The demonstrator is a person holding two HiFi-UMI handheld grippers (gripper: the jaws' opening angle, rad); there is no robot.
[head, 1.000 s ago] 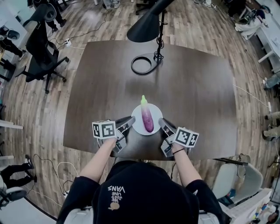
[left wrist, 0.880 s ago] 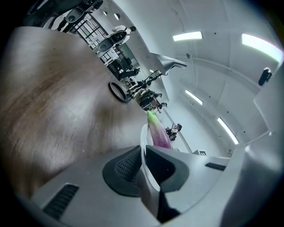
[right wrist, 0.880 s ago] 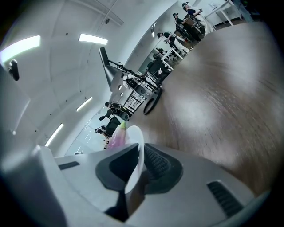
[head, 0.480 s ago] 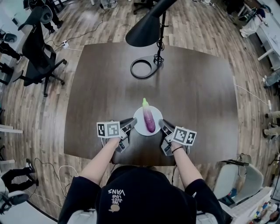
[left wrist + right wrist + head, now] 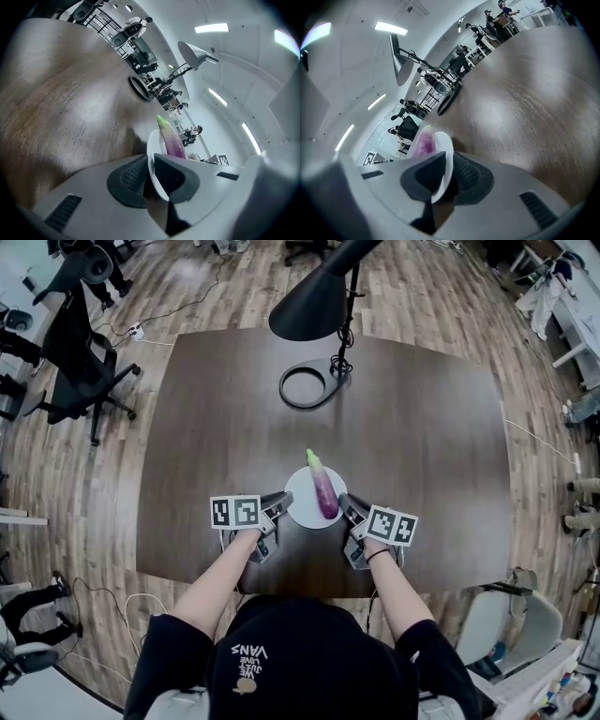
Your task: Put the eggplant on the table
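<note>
Near the front edge of the counter (image 5: 422, 427), a white plate (image 5: 302, 504) is gripped from both sides. The left tongs (image 5: 277, 503) are clamped on its left rim and the right tongs (image 5: 345, 505) on its right rim, each pair narrowed onto the thin edge. The eggplant (image 5: 322, 491) lies lengthwise on the plate, clear of the counter, with its green stem end pointing away from the person toward the lamp (image 5: 314, 306); contact between plate and counter cannot be determined.
</note>
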